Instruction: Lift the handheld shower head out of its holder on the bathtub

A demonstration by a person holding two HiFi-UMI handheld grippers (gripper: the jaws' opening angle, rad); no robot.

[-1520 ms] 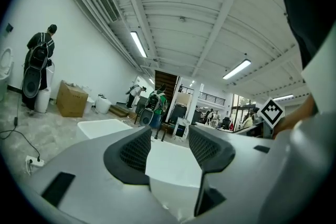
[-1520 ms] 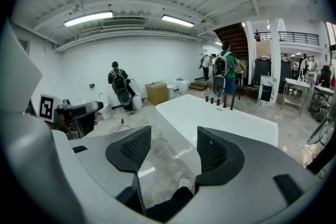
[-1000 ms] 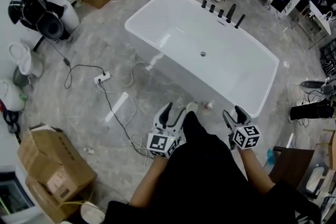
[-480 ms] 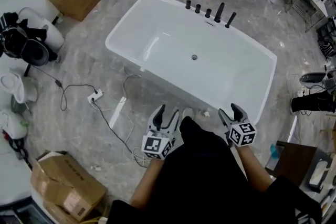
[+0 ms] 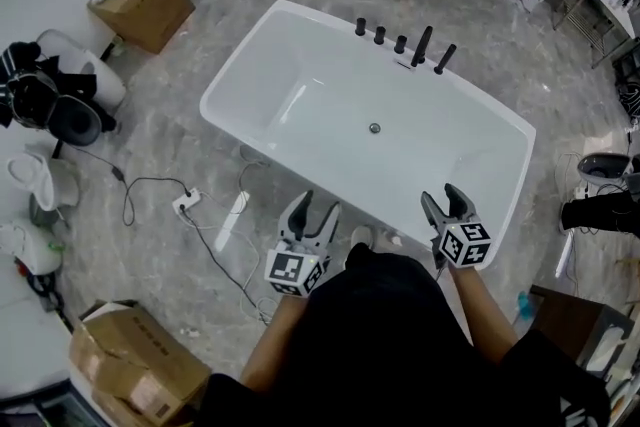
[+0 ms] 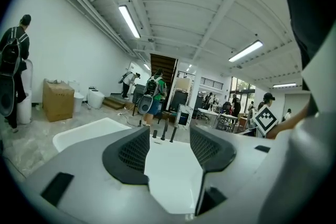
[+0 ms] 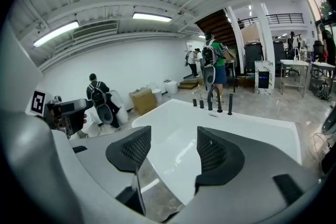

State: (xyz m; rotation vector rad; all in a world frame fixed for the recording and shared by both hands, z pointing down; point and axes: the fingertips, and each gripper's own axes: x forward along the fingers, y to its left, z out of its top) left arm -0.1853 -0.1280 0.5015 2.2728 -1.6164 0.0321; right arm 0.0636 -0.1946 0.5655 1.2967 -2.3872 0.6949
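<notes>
I hold my left claw [image 5: 318, 207] low in front of me, its tips over the grey floor [image 5: 160, 125] just outside the near wall of the white bathtub [image 5: 248, 57]. Its jaws have just been opening and stand spread wide, and in the left gripper view there is nothing between the ribbed pads, only the tub's pale inside beyond them. My right claw [image 5: 442, 198] is level with it on my other side, its tips over the near rim of the tub. Its jaws are spread wide too, with nothing between them but the tub's white slope and a strip of floor. The handheld shower head [image 5: 445, 58] is on the far rim, across the whole basin from both claws. It is a slim dark stick standing in its holder at the right end of a row of dark fittings, just beside the taller tilted spout [image 5: 423, 45], with three short knobs [image 5: 380, 35] to the left of that. Neither claw touches it or is near it. The drain [image 5: 375, 128] sits in the tub's floor, between me and the fittings. Off to the left a cardboard box [image 5: 145, 3] stands on the floor, and a white power strip [image 5: 186, 205] with its cable lies near the tub's left corner. Someone stands beyond the tub, behind the fittings.
</notes>
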